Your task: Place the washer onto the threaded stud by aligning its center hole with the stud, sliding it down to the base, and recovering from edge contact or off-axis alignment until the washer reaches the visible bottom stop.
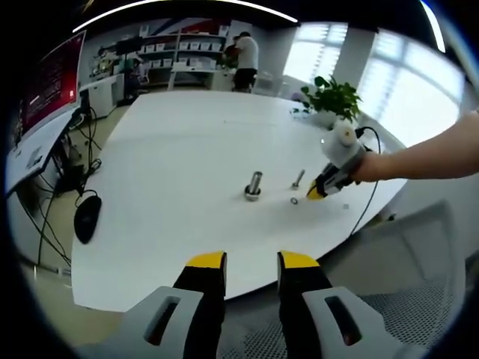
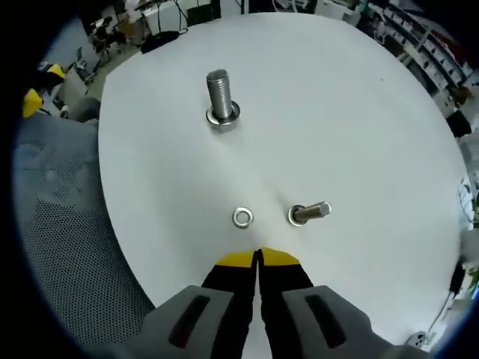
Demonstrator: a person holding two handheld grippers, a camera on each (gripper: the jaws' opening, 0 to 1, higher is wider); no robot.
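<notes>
A large threaded stud (image 2: 221,99) stands upright on its nut base on the white table (image 2: 337,112); it is also in the left gripper view (image 1: 254,185). A small steel washer (image 2: 242,218) lies flat just ahead of my right gripper (image 2: 258,256), whose jaws are shut with nothing between them. A smaller bolt (image 2: 309,213) lies on its side to the washer's right. In the left gripper view the right gripper (image 1: 316,193) hovers low beside the washer (image 1: 294,200) and the small bolt (image 1: 298,179). My left gripper (image 1: 251,260) is open near the table's front edge.
A black mouse (image 1: 87,218) lies at the table's left edge, with cables and a monitor (image 1: 52,78) beyond. A potted plant (image 1: 334,98) stands at the far right. A grey mesh chair (image 2: 60,239) sits beside the table. A person (image 1: 245,61) stands by shelves at the back.
</notes>
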